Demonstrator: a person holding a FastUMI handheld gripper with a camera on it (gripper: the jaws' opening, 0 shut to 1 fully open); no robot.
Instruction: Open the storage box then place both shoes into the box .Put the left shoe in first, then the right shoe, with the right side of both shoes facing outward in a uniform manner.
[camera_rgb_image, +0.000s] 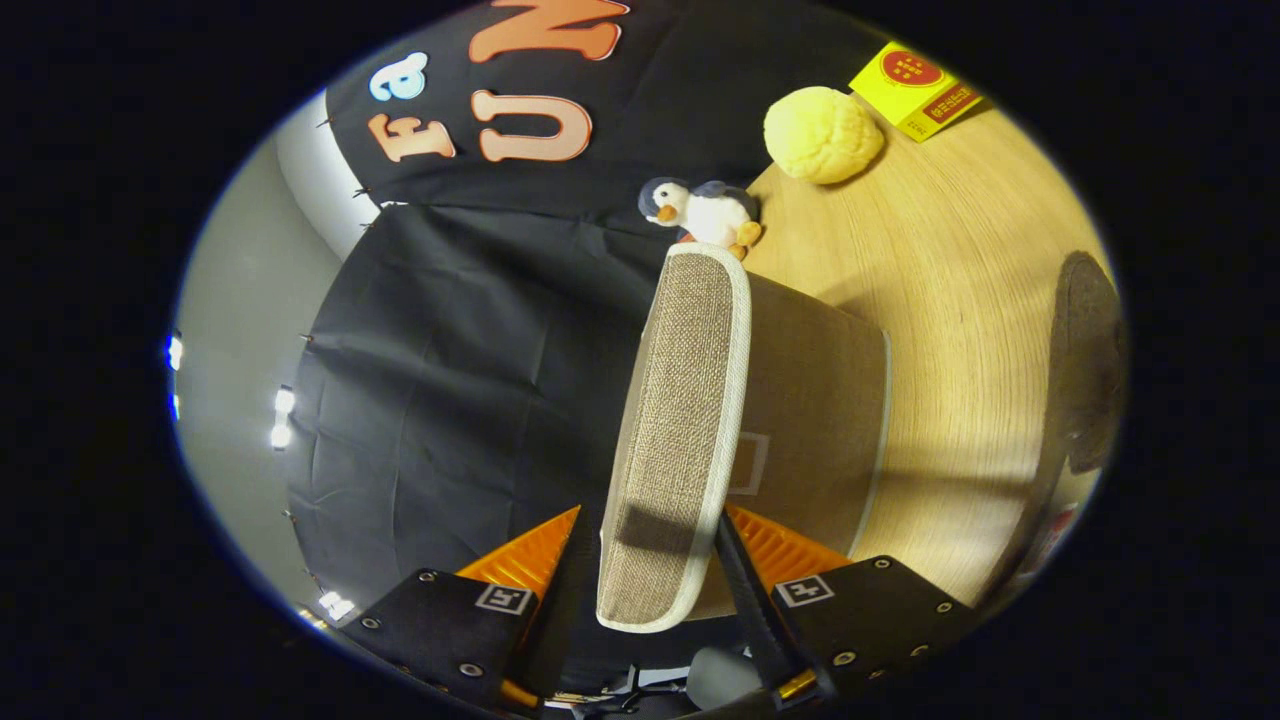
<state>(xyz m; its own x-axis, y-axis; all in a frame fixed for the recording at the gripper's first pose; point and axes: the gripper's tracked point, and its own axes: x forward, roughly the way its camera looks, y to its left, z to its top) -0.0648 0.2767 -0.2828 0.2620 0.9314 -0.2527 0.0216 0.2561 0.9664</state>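
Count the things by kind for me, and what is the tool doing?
Storage box, lid up between the tool's fingers: 1
Soft toys, a penguin and a yellow ball: 2
Yellow packet: 1
Dark round thing on the table: 1
Total: 5

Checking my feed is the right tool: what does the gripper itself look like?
The gripper has two orange, ribbed, wedge-shaped fingers on black blocks with silver screws. Each block carries a small white square marker. A black strap with a brass-coloured fitting runs by the right-hand block.
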